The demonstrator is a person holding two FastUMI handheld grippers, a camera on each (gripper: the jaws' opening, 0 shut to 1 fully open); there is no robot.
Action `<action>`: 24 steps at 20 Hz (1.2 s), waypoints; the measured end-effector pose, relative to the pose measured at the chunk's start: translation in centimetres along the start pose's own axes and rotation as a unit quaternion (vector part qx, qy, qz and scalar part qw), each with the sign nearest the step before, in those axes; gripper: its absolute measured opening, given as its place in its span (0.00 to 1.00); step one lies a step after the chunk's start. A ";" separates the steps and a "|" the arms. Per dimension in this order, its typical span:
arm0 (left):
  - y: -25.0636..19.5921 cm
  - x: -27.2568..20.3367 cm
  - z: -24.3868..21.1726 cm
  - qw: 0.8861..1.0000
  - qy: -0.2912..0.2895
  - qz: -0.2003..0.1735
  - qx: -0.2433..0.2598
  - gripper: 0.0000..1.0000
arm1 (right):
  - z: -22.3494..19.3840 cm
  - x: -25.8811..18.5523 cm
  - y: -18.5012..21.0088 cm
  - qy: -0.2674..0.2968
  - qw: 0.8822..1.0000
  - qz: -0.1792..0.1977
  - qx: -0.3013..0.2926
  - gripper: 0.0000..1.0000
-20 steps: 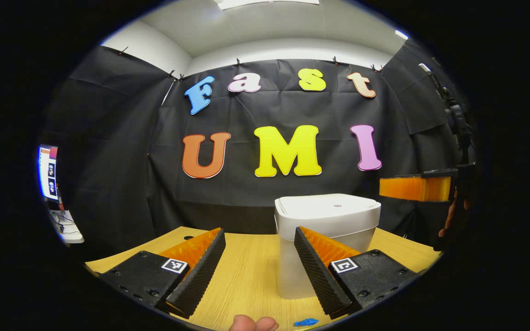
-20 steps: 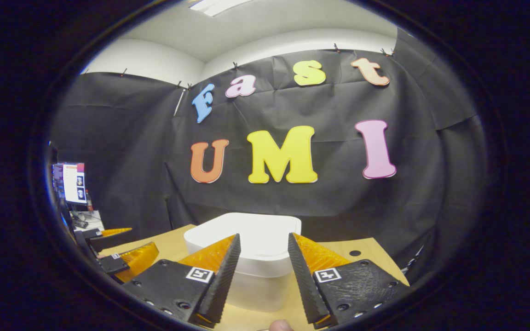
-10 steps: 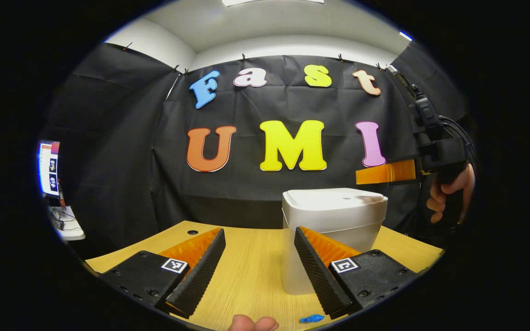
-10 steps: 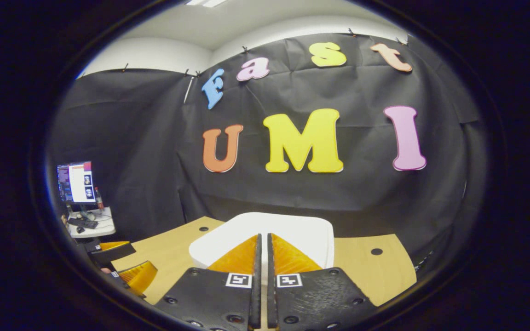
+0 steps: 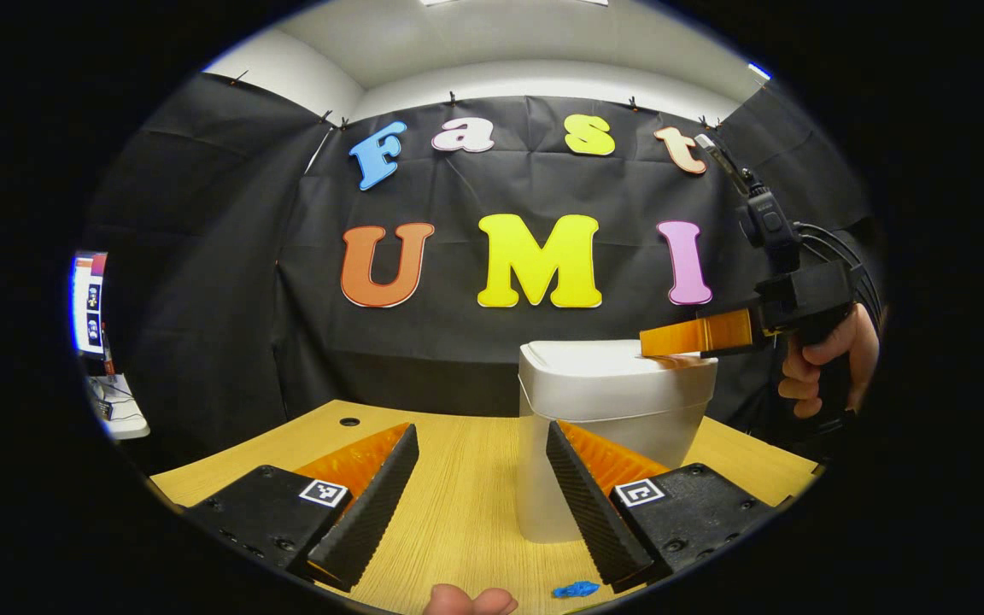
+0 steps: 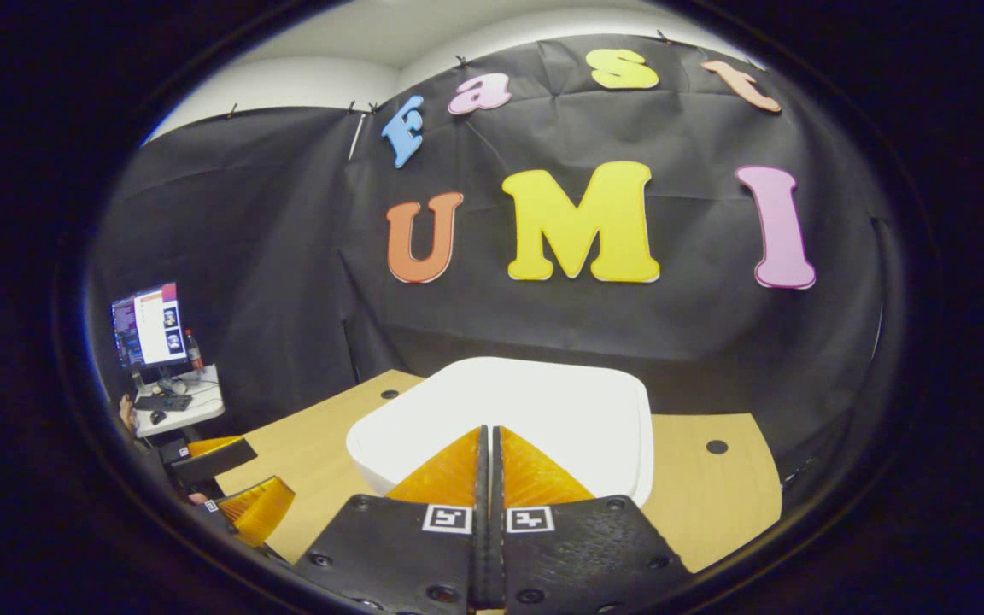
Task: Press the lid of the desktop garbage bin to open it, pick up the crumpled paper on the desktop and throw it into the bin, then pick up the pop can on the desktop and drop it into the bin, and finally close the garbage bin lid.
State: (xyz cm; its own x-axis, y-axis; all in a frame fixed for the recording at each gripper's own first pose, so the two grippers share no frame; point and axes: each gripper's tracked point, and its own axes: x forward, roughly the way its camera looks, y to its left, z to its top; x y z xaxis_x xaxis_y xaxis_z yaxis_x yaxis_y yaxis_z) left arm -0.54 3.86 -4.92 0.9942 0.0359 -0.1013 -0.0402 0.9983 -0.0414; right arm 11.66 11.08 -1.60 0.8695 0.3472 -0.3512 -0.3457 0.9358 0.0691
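1. The right gripper (image 6: 489,431) has its fingers pressed together with nothing between them. In the left gripper view, at right of centre, it (image 5: 650,343) hangs over the lid (image 5: 607,357) of the white bin (image 5: 612,418), its tips touching or just above the lid; contact cannot be told for certain.
2. In the right gripper view the lid (image 6: 543,406) sits at lower centre, the tips over its near part. A press that lands off the latch spot would likely leave the lid shut.
3. The bin is light-looking and stands free on the desk (image 5: 466,504). A slanted push could slide or tip it, since nothing braces it.
4. The left gripper (image 5: 482,440) is low in the left gripper view, fingers wide apart and empty, the bin just beyond its right finger. If the lid springs up, it could strike the right gripper above it.
5. A small blue scrap (image 5: 576,588) lies on the desk at the bottom edge.
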 end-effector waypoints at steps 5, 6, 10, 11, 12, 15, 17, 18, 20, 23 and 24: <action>-0.5 0.1 -0.4 1.000 0.005 -0.004 -0.002 0.97 | 1.2 -0.4 -0.1 -0.025 1.000 -0.011 -0.014 0.01; -0.7 0.1 -0.4 1.000 0.007 -0.005 0.001 0.97 | 1.7 -0.9 -0.6 -0.039 0.999 -0.025 -0.016 0.01; -1.3 0.0 -0.9 1.000 0.015 -0.014 -0.001 0.97 | 5.5 -3.5 -1.5 -0.120 0.992 -0.036 -0.008 0.37; -1.5 0.0 -0.8 1.000 0.014 -0.015 -0.005 0.97 | 6.2 -4.4 -1.7 -0.137 0.990 -0.040 -0.005 0.48; -1.6 0.0 -0.7 1.000 0.013 -0.016 -0.008 0.97 | 6.6 -4.9 -2.0 -0.147 0.988 -0.043 -0.008 0.65; -2.1 0.2 -0.9 1.000 0.017 -0.017 -0.005 0.97 | 6.2 -6.1 -2.2 -0.157 0.987 -0.045 -0.010 0.92; -2.8 0.1 -1.1 0.999 0.019 -0.026 -0.017 0.98 | 5.4 -6.8 -2.2 -0.155 0.987 -0.040 -0.004 0.91; -3.0 0.0 -1.2 0.999 0.020 -0.031 -0.026 0.97 | 5.1 -7.3 -2.4 -0.157 0.987 -0.044 -0.002 0.91; -3.6 0.0 -2.0 0.998 0.030 -0.039 -0.041 0.97 | 4.1 -8.3 -3.1 -0.163 0.985 -0.056 -0.001 0.95; -3.9 0.0 -3.1 0.997 0.047 -0.040 -0.046 0.97 | 2.3 -10.3 -4.0 -0.177 0.981 -0.076 0.002 0.96; -4.1 -0.1 -3.3 0.996 0.053 -0.042 -0.050 0.97 | 1.9 -10.8 -4.2 -0.182 0.980 -0.080 0.006 0.96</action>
State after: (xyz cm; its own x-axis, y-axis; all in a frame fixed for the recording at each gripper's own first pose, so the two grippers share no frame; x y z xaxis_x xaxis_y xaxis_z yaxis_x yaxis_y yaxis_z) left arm -0.84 -0.36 -8.07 0.9786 -0.0571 -0.1978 0.0268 0.9879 -0.1525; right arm 4.42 3.48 3.66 0.9812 0.1928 -0.0020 -0.1924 0.9799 0.0526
